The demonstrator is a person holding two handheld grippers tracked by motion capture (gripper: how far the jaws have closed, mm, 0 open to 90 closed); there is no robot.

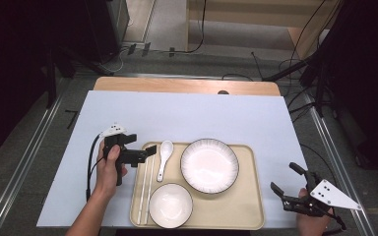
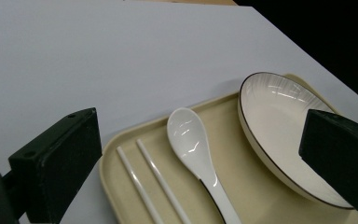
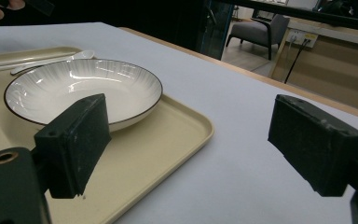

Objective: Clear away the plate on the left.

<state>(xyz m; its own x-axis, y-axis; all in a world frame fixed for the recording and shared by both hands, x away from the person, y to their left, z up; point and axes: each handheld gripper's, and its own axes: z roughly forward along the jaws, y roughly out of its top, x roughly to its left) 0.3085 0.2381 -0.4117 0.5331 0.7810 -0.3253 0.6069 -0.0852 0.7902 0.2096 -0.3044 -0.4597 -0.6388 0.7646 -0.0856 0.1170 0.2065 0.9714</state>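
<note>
- Tray (image 1: 253,206): pale beige, plain.
- Large plate (image 1: 209,165): white, thin dark rim line, fine grey radial streaks around the inner wall.
- Small bowl (image 1: 171,205): white, dark rim line.
- Spoon (image 1: 165,156): glossy white; a dark edge shows along the handle in the left gripper view.
- Chopsticks (image 1: 145,189): white.
- Table cover (image 1: 187,113): light bluish-white, unpatterned.
- Left gripper (image 1: 150,151), right gripper (image 1: 285,180): black jaws, grey plates.

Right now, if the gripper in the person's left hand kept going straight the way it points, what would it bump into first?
Most likely the white spoon. The left gripper is open at the tray's left edge, with the chopsticks and spoon between its jaws. Height is hard to judge, so it might clip the tray's rim first.
</note>
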